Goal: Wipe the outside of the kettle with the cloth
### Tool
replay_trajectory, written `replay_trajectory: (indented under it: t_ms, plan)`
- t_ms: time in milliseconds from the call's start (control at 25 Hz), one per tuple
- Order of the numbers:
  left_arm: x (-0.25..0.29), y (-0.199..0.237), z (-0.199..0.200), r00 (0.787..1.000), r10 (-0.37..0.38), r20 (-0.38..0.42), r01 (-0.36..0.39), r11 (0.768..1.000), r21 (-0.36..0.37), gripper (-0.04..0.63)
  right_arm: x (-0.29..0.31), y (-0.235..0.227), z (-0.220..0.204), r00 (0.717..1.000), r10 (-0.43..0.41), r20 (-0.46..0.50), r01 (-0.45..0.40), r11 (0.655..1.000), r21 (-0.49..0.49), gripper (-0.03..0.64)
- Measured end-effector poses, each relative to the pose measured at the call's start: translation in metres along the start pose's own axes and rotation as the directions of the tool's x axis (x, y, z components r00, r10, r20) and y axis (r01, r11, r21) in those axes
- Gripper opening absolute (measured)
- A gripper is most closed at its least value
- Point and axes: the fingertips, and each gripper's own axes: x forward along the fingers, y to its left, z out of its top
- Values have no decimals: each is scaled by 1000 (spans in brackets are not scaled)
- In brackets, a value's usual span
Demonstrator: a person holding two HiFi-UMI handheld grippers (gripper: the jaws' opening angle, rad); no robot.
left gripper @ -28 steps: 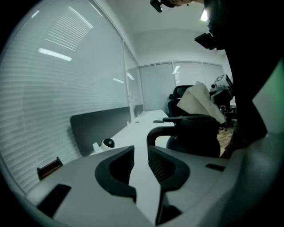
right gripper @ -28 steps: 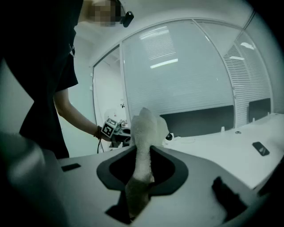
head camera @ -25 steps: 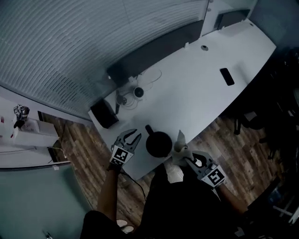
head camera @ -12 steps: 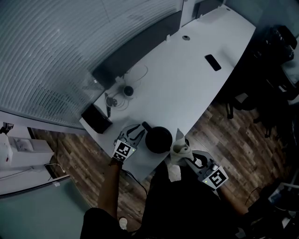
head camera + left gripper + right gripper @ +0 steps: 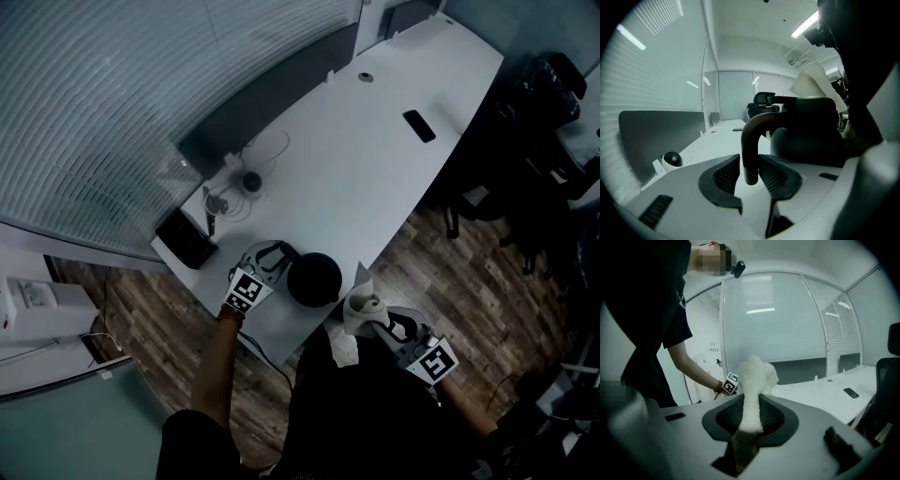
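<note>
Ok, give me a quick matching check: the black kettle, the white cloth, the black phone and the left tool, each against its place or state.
Things:
1. black round kettle
2. white cloth
3. flat black phone
4. left tool

Places or states:
A. lies alone, far along the white table
B. jaws apart, either side of the kettle's curved handle
C. clamped in the right tool
D. stands at the table's near edge, between the two tools

Pairs: 1-D, 2-C, 3-A, 4-B.
</note>
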Motion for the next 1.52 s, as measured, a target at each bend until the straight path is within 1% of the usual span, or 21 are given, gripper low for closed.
replay_trajectory:
  t_ms: [280,440,560,640,760,880,960,1200,1320,1520]
  plan:
    - [3,0,3,999,-40,1,40,999,19,104,1,-3,1,1000,-4,0,4,1000,13,78]
    - [-1,3,0,999,-34,-13,34,999,12,104,8,-4,4,1000,17,-4,-17,1000,4,78]
    - [-15,8,-7,1000,8,-24,-9,1000,-21,104,15,-7,6,999,34,-9,-34,999,-14,78]
    - [-28,8,-12,998,53,-29,-54,997,-52,104,20,-9,5,999,43,-19,-43,999,-23,78]
    - [-49,-1,-19,991,130,-32,-132,987,-87,104,28,-14,5,998,51,-23,-52,998,-36,78]
    - [-63,-12,-22,978,202,-45,-206,972,-109,106,36,-20,2,998,46,-33,-47,998,-29,78]
    - [-66,-15,-23,966,252,-53,-257,957,-132,104,42,-24,-2,999,38,-39,-39,999,-32,78]
    - [-79,-32,-23,913,380,-145,-404,891,-207,104,55,-26,-10,997,7,-79,-15,994,-105,78]
    - [-87,-48,-25,896,405,-180,-439,868,-233,104,61,-12,-11,994,17,-110,-35,986,-162,78]
    - [-95,-70,-30,880,419,-226,-469,844,-261,106,76,15,-31,984,39,-174,-69,983,-173,78]
